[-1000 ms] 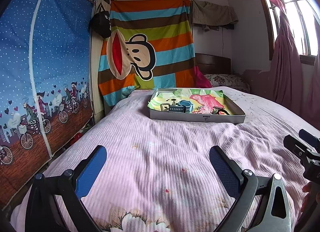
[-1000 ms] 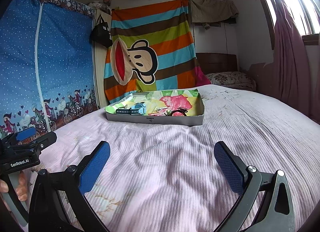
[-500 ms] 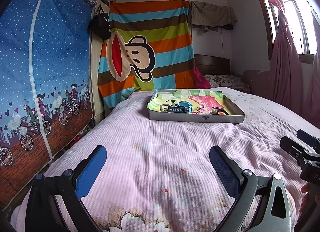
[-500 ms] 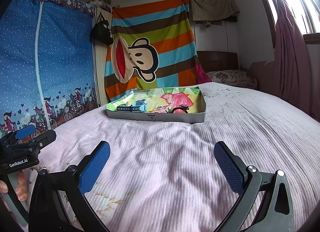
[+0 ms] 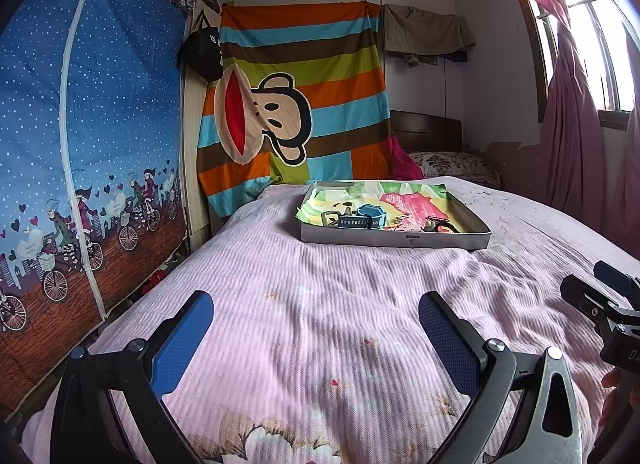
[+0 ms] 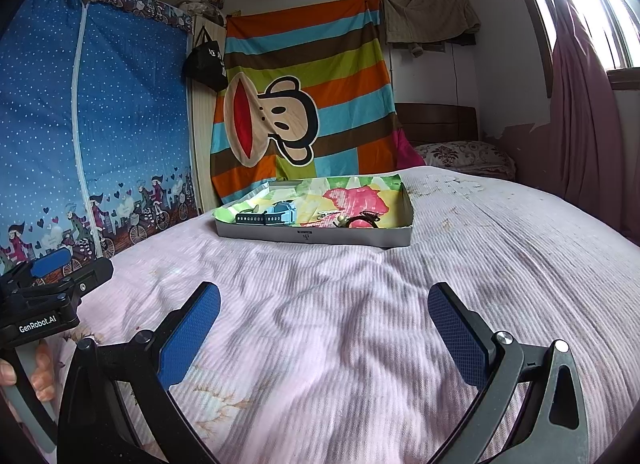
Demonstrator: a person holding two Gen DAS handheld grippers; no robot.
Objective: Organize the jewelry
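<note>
Both tools are hovering low over the pink bedspread [image 5: 320, 304], well short of the work. Left gripper [image 5: 316, 328]: jaws spread wide, nothing between the pads. Right gripper [image 6: 324, 324]: same, spread wide and empty.

The task items are sitting in the shallow grey tray [image 5: 394, 241] at the far middle of the bed: a blue watch [image 5: 362, 220] at the tray's left, a dark looped piece [image 6: 366, 220] toward its right, on crumpled coloured paper [image 5: 400, 196]. Other small items are too small to identify.

Risks, as judged:
- The tray is resting on soft, wrinkled bedding; pressing down on its wall could be tipping or sliding it.
- The paper liner is loose; a pad may be catching paper along with an item.
- The watch strap is floppy; a pinch near one end could leave it dangling and slipping.

Room: open bedspread between grippers and tray. The bed's left edge is running close beside the blue wardrobe cover [image 5: 80, 144]; the right side is wider. Grippers are side by side, near each other.
</note>
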